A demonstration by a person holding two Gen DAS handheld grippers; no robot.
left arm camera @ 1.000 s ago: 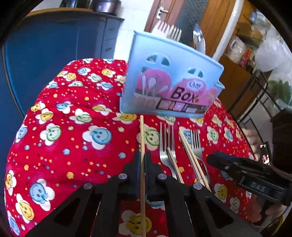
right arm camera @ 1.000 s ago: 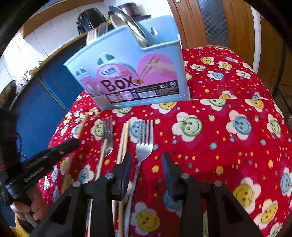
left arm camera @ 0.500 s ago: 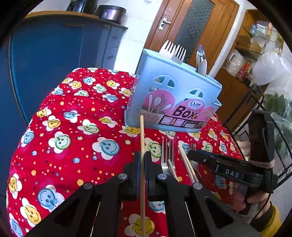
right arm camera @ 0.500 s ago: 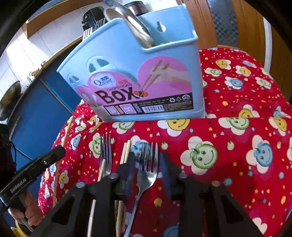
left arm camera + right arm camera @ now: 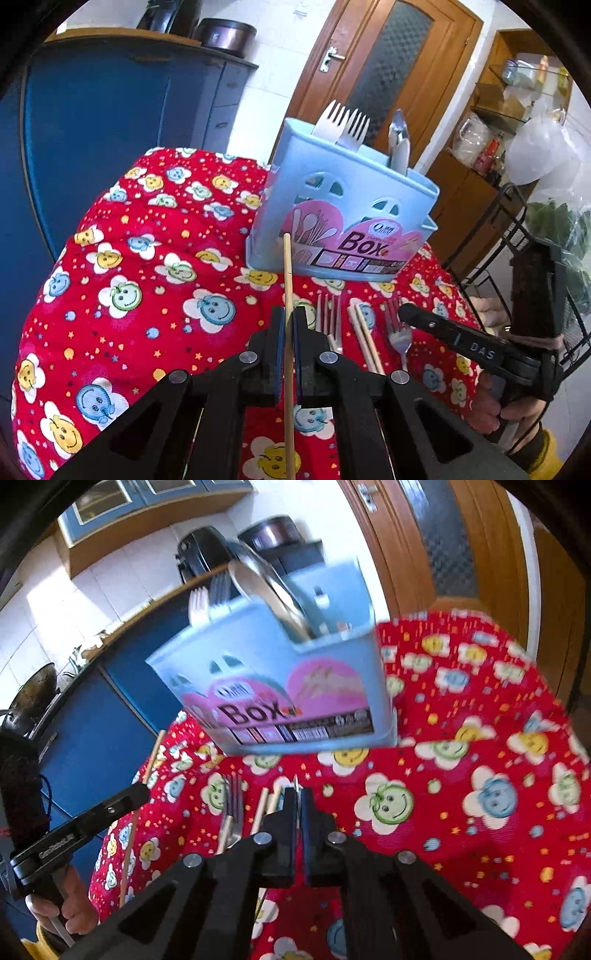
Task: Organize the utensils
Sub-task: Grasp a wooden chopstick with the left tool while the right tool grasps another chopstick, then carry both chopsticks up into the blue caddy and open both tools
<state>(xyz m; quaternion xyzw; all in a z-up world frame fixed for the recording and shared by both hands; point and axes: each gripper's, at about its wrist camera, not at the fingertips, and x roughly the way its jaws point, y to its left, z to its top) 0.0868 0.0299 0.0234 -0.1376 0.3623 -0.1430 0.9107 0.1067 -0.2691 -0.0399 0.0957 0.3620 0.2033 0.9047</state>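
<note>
Left wrist view, left tool [image 5: 288,325] pinching chopstick [image 5: 287,273], right tool [image 5: 298,805] pinching fork [image 5: 397,334], blue box [image 5: 343,206] ahead

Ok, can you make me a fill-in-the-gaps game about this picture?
The fingers of the left gripper pinch one wooden ____. The utensil box is coloured ____. The smiley tablecloth is mostly ____.
Missing words: chopstick, blue, red.

Both wrist cams face blue box [image 5: 343,221] close, from opposite sides.
</note>
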